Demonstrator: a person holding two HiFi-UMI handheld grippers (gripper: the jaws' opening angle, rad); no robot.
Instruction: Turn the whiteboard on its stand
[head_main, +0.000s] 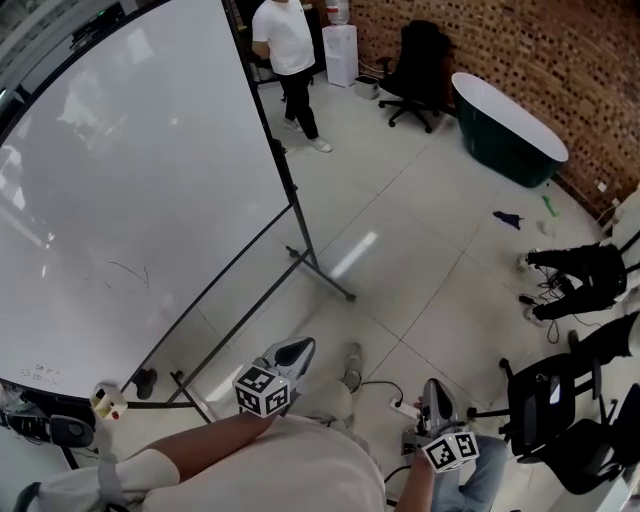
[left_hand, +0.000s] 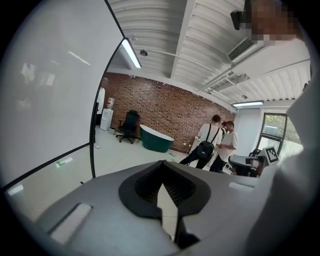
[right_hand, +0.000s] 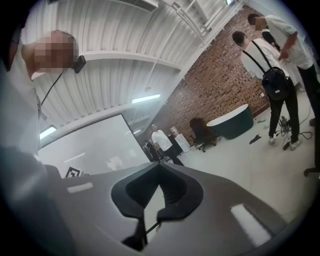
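The big whiteboard fills the left of the head view, tilted on its black wheeled stand. A few faint marks sit low on its white face. My left gripper is held close to my body, below the board's lower right corner and apart from it, jaws shut on nothing. Further right, my right gripper is shut and empty too. The left gripper view has the left gripper closed, with the whiteboard at its left. In the right gripper view the right gripper is closed and the whiteboard stands far off.
A person in a white shirt stands behind the board near a water dispenser. A black office chair and a dark green bathtub stand by the brick wall. Chairs and cables crowd the right. Two people stand further off.
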